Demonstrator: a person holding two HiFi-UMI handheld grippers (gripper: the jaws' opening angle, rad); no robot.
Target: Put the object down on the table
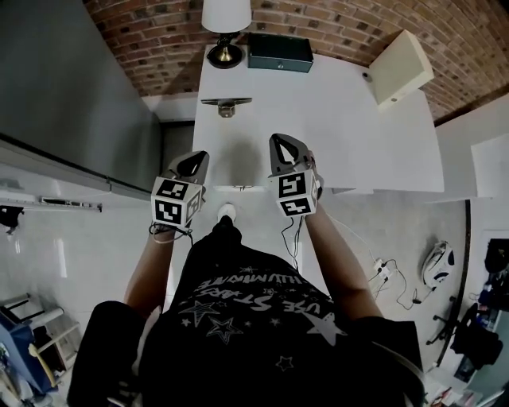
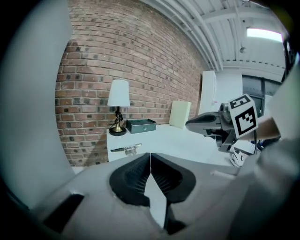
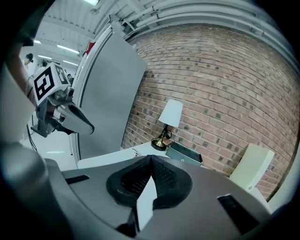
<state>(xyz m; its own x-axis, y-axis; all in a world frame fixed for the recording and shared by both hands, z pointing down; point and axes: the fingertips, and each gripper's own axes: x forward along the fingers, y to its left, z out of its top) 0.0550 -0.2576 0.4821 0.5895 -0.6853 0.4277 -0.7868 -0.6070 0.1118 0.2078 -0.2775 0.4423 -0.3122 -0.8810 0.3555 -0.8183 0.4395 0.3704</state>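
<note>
Well, both grippers are held over the near edge of the white table (image 1: pixel 342 119). The left gripper (image 2: pixel 150 157) has its jaws pressed together with nothing between them, and the right gripper (image 3: pixel 151 159) is the same. The small metal object (image 1: pixel 227 104) lies on the table near its left edge, apart from both grippers. Behind it stand a white-shaded brass lamp (image 1: pixel 226 24) and a dark green metal box (image 1: pixel 279 52). The person's black shirt (image 1: pixel 262 318) carries stars and print that seems to include "STARS".

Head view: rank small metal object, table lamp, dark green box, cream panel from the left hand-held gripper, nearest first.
1. Small metal object, near edge of table, just ahead.
2. Table lamp, far-left corner.
3. Dark green box, right of lamp.
4. Cream panel, far right.
</note>
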